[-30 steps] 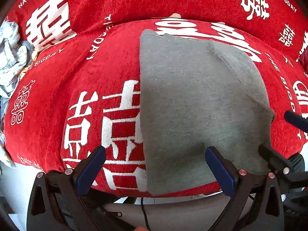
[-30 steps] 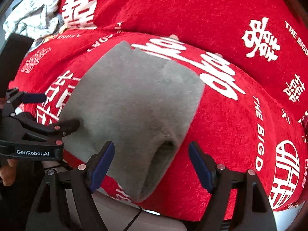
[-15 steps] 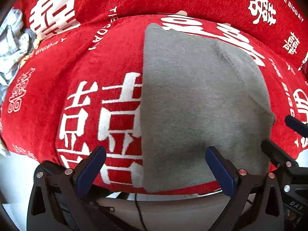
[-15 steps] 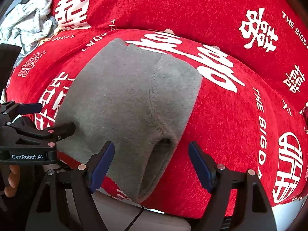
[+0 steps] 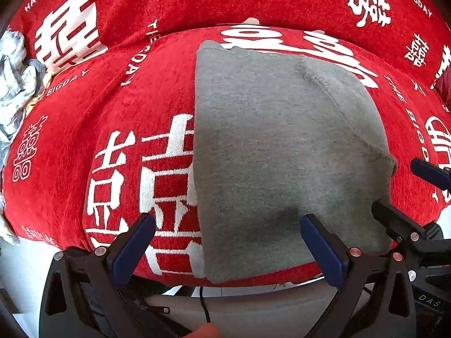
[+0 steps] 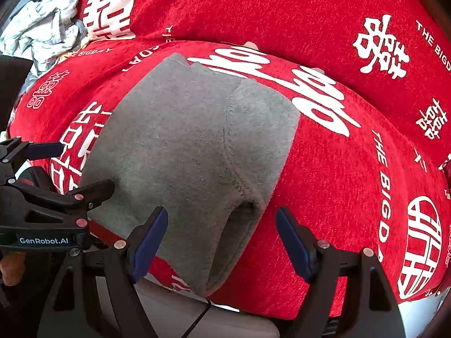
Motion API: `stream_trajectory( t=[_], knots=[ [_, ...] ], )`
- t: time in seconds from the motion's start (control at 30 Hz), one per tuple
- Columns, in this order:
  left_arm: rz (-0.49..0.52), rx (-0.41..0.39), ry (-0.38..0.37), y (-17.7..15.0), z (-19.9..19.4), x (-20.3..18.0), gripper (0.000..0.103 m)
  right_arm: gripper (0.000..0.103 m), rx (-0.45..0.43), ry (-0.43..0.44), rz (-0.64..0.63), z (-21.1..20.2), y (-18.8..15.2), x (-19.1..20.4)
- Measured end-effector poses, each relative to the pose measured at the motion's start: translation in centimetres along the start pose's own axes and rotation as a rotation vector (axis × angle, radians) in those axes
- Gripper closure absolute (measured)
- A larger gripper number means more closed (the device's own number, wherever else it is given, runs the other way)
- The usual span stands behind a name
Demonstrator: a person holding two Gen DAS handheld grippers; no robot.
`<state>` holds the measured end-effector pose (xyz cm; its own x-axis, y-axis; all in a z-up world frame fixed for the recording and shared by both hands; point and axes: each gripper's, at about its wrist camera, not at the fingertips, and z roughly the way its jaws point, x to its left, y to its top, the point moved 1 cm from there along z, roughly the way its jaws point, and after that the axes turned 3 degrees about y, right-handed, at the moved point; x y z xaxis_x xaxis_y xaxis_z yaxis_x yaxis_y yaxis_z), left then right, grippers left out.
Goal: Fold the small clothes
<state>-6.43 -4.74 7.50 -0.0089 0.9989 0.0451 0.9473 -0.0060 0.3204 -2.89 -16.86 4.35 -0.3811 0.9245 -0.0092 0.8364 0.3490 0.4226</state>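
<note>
One grey garment (image 5: pixel 276 152) lies flat on the red cover (image 5: pixel 118 129), its near edge overhanging the front. Left gripper (image 5: pixel 225 249) and right gripper (image 6: pixel 220 239) hover there, fingers spread wide, holding nothing. Risk: pinching one layer, or the cover too. One crumpled cloth pile (image 6: pixel 42 31) sits well apart.

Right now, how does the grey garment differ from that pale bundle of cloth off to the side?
The grey garment lies flat and folded mid-cushion; the pale bundle sits crumpled at the far left edge. The grey one is plain and thick; the bundle looks thin and faintly patterned. Both rest on the red cover.
</note>
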Motion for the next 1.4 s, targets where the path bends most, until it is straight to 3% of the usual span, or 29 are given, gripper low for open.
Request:
stream_trajectory(
  t=[1.4],
  knots=[
    [0.002,0.012,-0.02,-0.11,0.05,-0.65,0.0,0.022,0.0,0.003,-0.007,-0.01,-0.01,0.2]
  ],
)
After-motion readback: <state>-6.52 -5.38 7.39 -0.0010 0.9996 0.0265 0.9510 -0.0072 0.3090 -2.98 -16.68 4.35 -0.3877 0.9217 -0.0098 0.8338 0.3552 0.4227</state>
